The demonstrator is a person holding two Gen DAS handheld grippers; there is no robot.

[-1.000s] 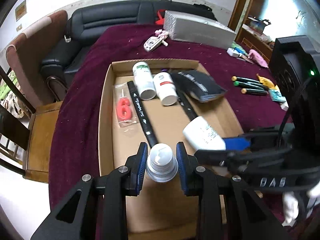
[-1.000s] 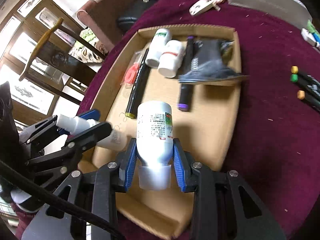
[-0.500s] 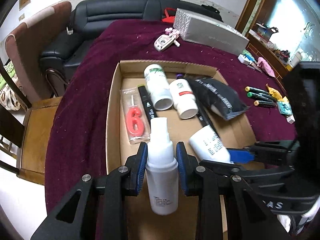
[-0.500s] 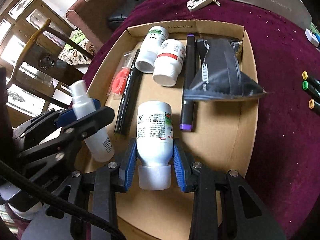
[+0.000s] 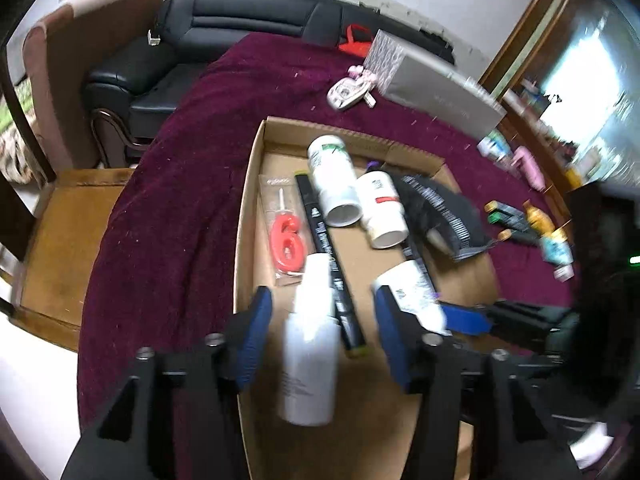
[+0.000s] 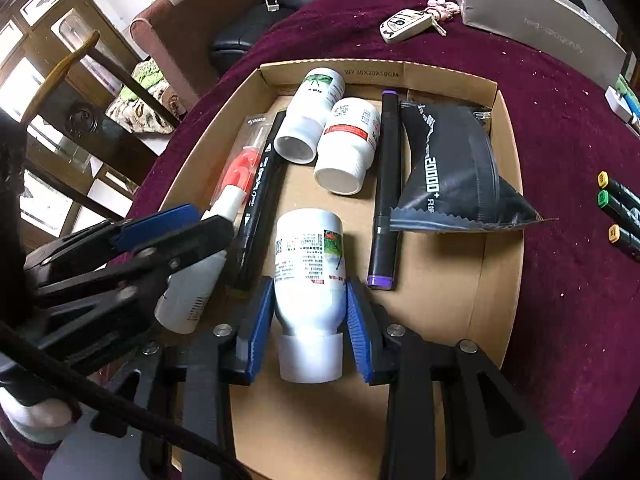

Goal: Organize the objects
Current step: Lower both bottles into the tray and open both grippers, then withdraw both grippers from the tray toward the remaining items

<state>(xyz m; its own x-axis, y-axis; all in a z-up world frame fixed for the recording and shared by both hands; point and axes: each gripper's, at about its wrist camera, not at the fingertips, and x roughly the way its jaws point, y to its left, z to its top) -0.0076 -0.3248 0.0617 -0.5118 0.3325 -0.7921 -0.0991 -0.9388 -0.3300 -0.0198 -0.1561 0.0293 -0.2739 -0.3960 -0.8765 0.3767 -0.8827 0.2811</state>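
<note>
Currently the left tongs (image 5: 320,316) are opening, pads apart from the white spray bottle (image 5: 310,344), which lies between them w/ its nozzle toward the far end, in the cardboard box (image 6: 496,264) near its left wall, beside a black marker (image 6: 260,196). Right tongs (image 6: 310,320) are opening too, blue pads just off the neck of a white labelled bottle (image 6: 310,264) lying mid-box near the front. Box sits on the table's maroon cloth (image 6: 572,308), w/ two more white bottles (image 6: 316,116) and a black pouch (image 6: 456,172) at its far end.
</note>
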